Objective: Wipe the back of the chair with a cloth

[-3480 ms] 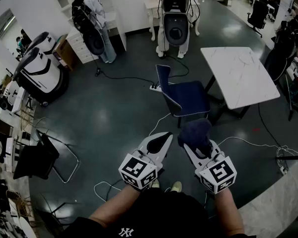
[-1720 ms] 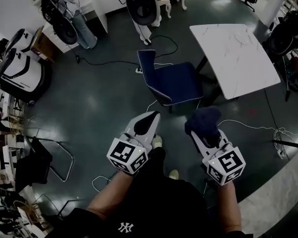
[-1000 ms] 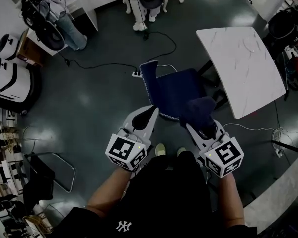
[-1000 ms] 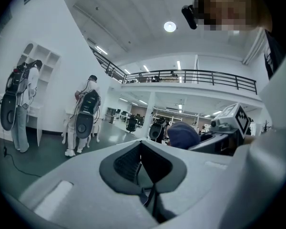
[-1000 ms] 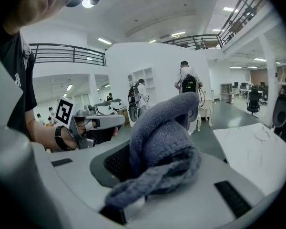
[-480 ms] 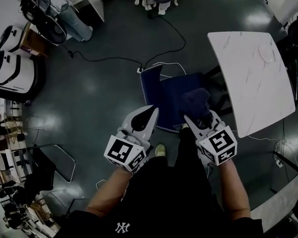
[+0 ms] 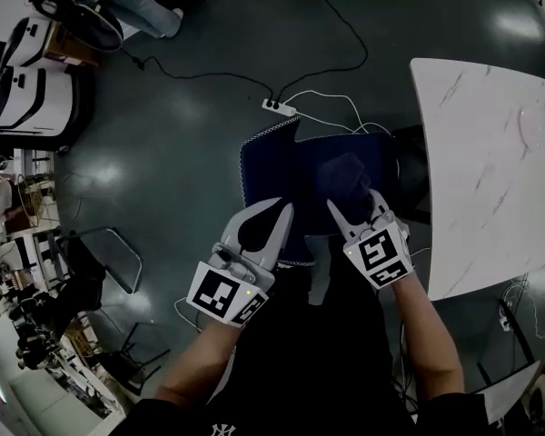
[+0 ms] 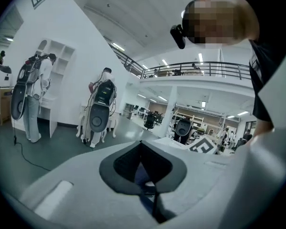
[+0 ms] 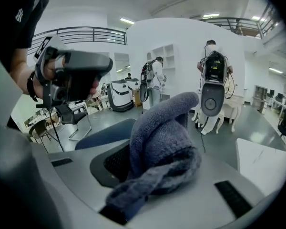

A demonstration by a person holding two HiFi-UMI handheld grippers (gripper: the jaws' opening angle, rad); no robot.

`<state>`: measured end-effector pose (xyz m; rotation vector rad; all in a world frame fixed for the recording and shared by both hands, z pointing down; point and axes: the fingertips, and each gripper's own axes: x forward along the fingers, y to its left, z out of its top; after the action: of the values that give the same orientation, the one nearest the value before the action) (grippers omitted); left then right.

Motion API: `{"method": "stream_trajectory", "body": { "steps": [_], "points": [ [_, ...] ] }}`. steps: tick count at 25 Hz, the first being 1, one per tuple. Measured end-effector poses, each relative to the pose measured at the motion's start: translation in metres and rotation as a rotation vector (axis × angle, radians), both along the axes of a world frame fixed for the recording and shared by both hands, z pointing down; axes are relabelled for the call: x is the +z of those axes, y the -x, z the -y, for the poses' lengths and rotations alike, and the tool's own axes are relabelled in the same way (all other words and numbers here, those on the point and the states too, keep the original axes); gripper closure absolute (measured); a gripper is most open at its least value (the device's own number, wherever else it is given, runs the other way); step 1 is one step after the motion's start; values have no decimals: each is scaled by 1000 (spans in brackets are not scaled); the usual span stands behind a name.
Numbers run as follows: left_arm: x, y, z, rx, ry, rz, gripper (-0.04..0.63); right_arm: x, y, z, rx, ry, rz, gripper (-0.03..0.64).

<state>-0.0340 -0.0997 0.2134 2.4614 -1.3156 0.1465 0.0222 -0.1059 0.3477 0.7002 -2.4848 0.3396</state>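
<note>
The blue chair (image 7: pixel 295 175) stands right below me, its backrest (image 7: pixel 254 157) on the left side with a white-stitched edge. My right gripper (image 7: pixel 352 202) is shut on a bunched dark blue cloth (image 7: pixel 343 174), which hangs over the chair's seat. In the right gripper view the cloth (image 9: pixel 163 144) bulges out of the jaws, with the curved blue backrest (image 9: pixel 102 135) just beyond it. My left gripper (image 7: pixel 284 210) hovers at the seat's front left edge, its jaws closed tip to tip with nothing in them. The same closed tips show in the left gripper view (image 8: pixel 142 143).
A white marble-top table (image 7: pixel 490 153) stands right of the chair. A white power strip (image 7: pixel 274 107) with cables lies on the dark floor behind it. A black folding chair (image 7: pixel 95 266) and white machines (image 7: pixel 23 80) are at the left. People wearing back-mounted rigs (image 9: pixel 214 87) stand farther off.
I have walked up to the chair. It slid from ahead of the grippers to directly under them, and the right gripper with the cloth now hangs over the seat.
</note>
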Motion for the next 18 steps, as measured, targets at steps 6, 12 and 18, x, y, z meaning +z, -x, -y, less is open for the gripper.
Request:
{"method": "stream_trajectory", "body": {
  "steps": [6, 12, 18],
  "points": [
    [63, 4, 38, -36, 64, -13, 586, 93, 18, 34, -35, 46, -70, 532],
    [145, 8, 62, -81, 127, -9, 586, 181, 44, 58, -60, 37, -108, 532],
    [201, 13, 67, -175, 180, 19, 586, 242, 63, 68, -78, 15, -128, 532]
  ]
}}
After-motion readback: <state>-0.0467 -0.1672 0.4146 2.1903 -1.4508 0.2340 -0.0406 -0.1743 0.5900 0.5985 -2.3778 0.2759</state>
